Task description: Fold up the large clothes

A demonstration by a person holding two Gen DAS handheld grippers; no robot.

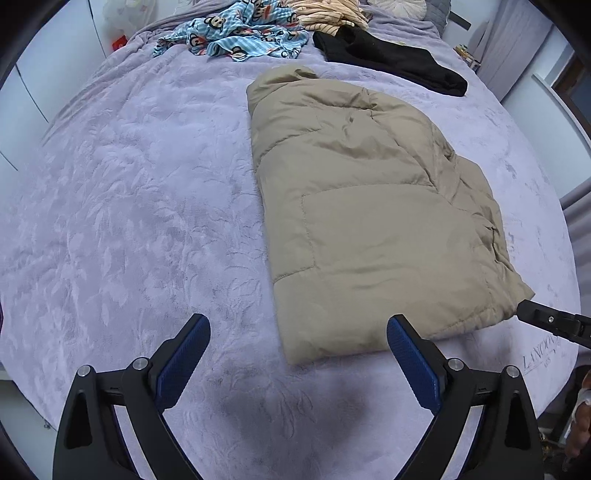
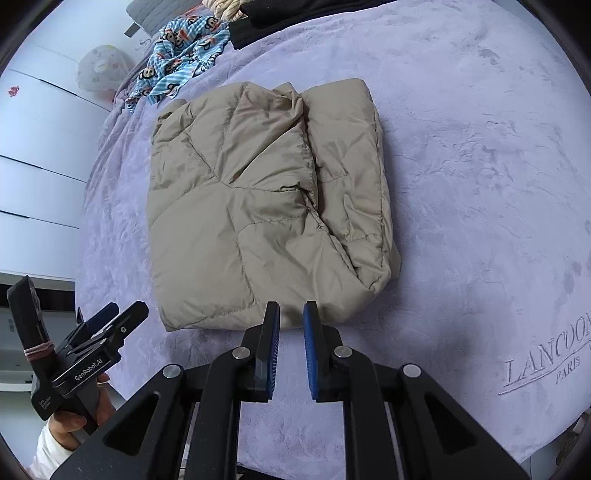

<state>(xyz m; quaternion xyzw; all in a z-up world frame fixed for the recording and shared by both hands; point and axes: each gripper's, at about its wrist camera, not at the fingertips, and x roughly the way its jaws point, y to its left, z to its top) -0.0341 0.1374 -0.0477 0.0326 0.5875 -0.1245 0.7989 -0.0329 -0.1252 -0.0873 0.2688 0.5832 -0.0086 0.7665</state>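
Bedspread (image 1: 129,221), jacket (image 1: 369,221) beyond tongs (image 1: 299,332)

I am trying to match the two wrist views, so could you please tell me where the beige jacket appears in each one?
Left wrist view: the jacket lies right of centre, its near hem by the right gripper tip.
Right wrist view: the jacket lies centre-left, just beyond the right gripper.
Shared landmark: the monkey-print cloth on the bed beyond the jacket.

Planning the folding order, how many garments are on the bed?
4: tan jacket folded mid-bed; black garment, monkey-print piece and striped beige piece at the far end. More may be hidden beneath.
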